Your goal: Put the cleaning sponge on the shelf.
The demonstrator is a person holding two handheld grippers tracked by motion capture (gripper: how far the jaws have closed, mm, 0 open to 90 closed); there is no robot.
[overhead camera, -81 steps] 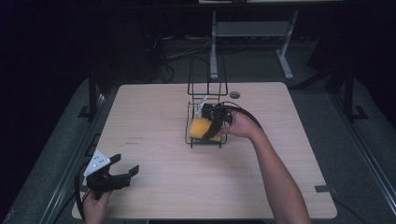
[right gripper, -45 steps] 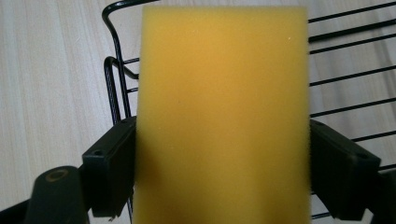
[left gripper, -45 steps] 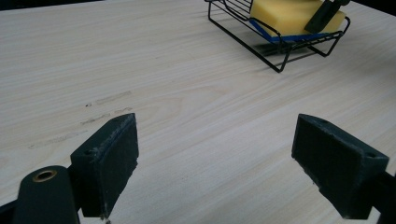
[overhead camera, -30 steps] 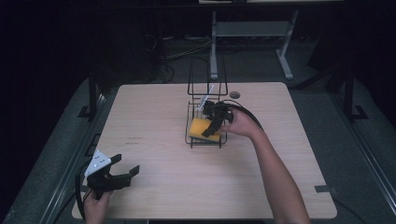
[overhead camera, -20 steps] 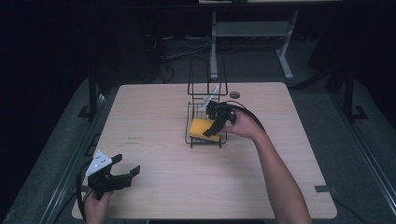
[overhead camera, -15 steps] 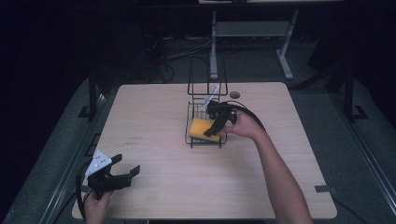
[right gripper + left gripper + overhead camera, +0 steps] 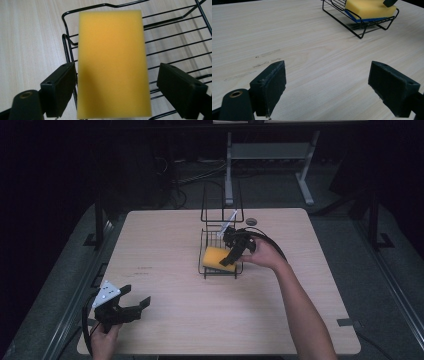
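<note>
Right gripper [image 7: 235, 251] poised over the sponge [image 7: 218, 258], jaws spread wide — one black block at 9 o'clock just beside the sponge's edge, the other at 3 o'clock set apart from it, neither pressing in. Sponge seen up close [image 7: 112, 62]: yellow, rectangular, fine-pored foam, with a blue underlayer showing in the left gripper view [image 7: 369, 8]. Lying tilted in a black wire basket [image 7: 208, 262], thin parallel rods, rounded corners, tall wire back at 12 o'clock. Basket near the middle of a pale wood-grain table [image 7: 165, 240], faint scuff marks at 9 o'clock from the basket. Left gripper [image 7: 127, 305] down at 7 o'clock near the table's front corner — jaws apart, empty, grey three-cornered plate on top, well apart from the basket.
</note>
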